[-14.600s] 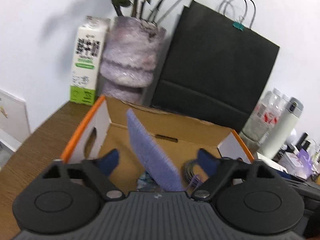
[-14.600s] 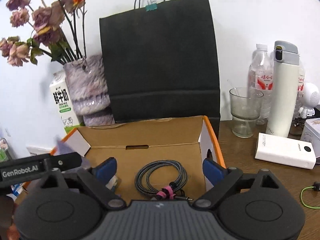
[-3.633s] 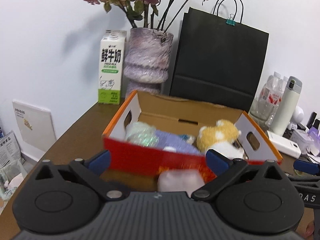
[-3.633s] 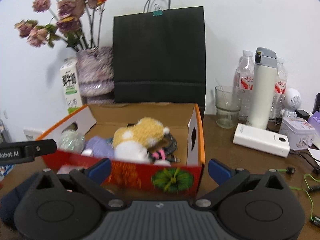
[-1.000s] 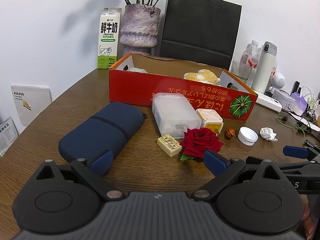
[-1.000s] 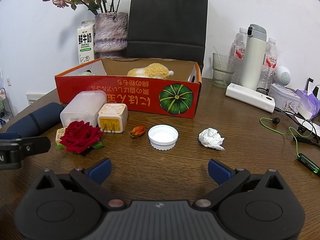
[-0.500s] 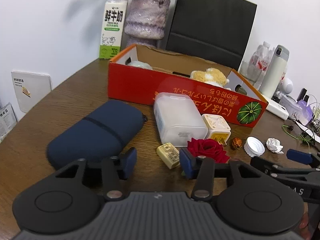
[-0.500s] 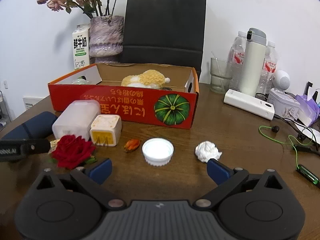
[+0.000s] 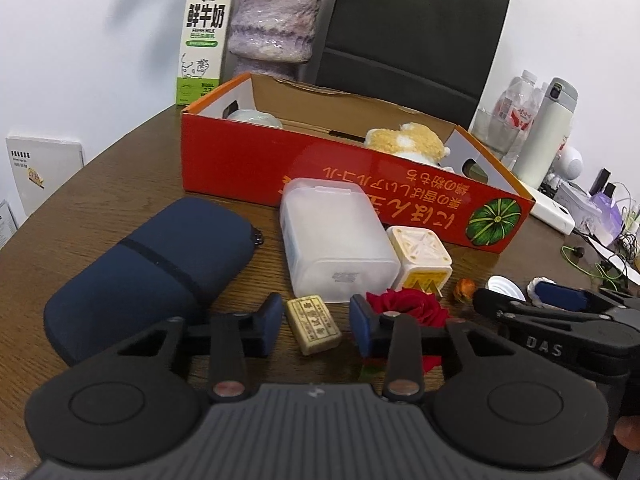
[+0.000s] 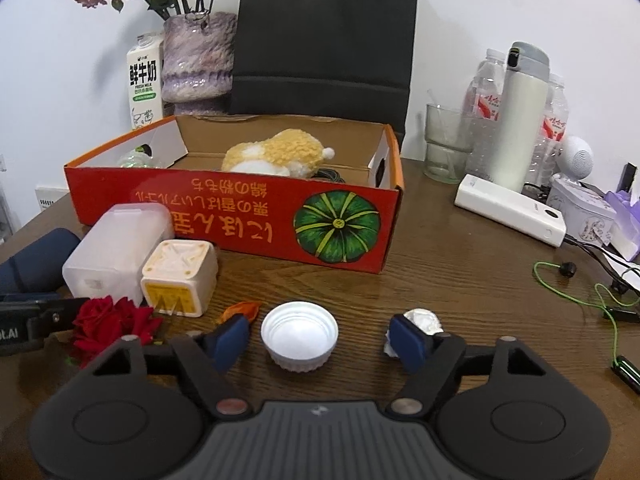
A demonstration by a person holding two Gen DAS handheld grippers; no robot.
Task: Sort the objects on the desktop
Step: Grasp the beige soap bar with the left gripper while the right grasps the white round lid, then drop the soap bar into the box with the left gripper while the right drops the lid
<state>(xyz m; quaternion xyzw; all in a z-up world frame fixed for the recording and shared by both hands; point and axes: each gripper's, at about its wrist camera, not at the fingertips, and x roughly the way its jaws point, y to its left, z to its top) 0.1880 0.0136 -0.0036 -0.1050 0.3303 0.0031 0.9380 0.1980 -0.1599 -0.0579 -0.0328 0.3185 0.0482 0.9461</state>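
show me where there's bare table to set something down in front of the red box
Bare wood lies right of the crumpled paper ball, between the red box, the white power bank and the green cable. The box's left front is crowded: translucent container, cream cube, red rose, white cap.

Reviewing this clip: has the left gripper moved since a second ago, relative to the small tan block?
Yes. The left gripper has come forward toward the red box, and its closing fingers now flank the small tan block without touching it.
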